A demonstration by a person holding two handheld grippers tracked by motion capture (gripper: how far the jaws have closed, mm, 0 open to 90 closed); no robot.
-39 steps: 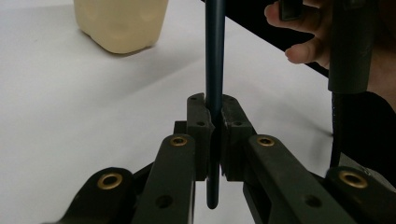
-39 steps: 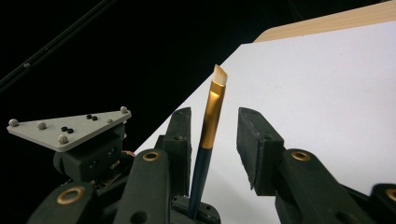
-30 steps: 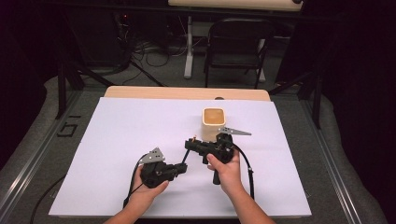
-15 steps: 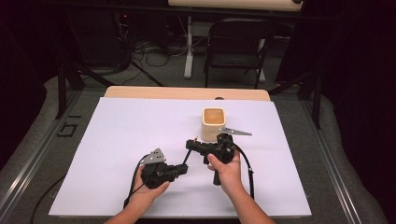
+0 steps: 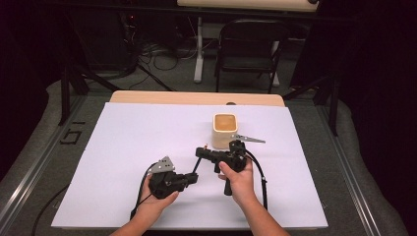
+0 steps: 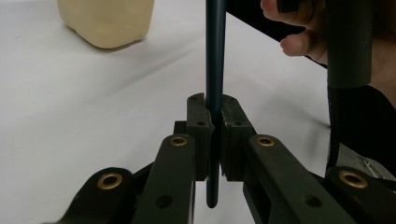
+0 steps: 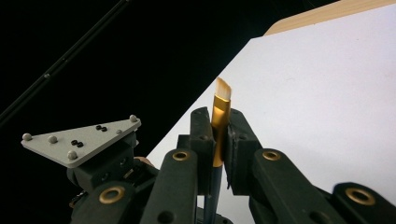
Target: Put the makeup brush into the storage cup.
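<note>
Between the earlier high views and the present one, both hands keep their places; the sole change is at the right claw (image 5: pixel 201 152), whose jaws have just been closing on the brush (image 5: pixel 195 166) that now sits between them.

Desk (image 5: pixel 123 147): a white sheet covers nearly the whole top, with a strip of pale wood left bare along the far edge.

Cup (image 5: pixel 225 130): a cream, square-sided container standing upright beyond the right claw, near it but apart; in the left claw view it appears at the upper left (image 6: pixel 106 21).

Left claw (image 5: pixel 193 178): held low over the near middle of the desk, pointing toward the right hand. Its jaws are pressed together on the dark handle of the brush (image 6: pixel 215 70), which passes straight up between the pads, a short end of it projecting behind them.

Right claw: held just beyond and to the right of the left one, pointing left across the desk. In the right claw view (image 7: pixel 219 140) the jaws pinch the gold ferrule (image 7: pixel 218 126) of the brush, with the pale angled bristles (image 7: pixel 223 88) standing clear above the pad tips.

Brush: a thin rod spanning the short gap between the two claws, gripped at both ends and lifted off the white sheet.
</note>
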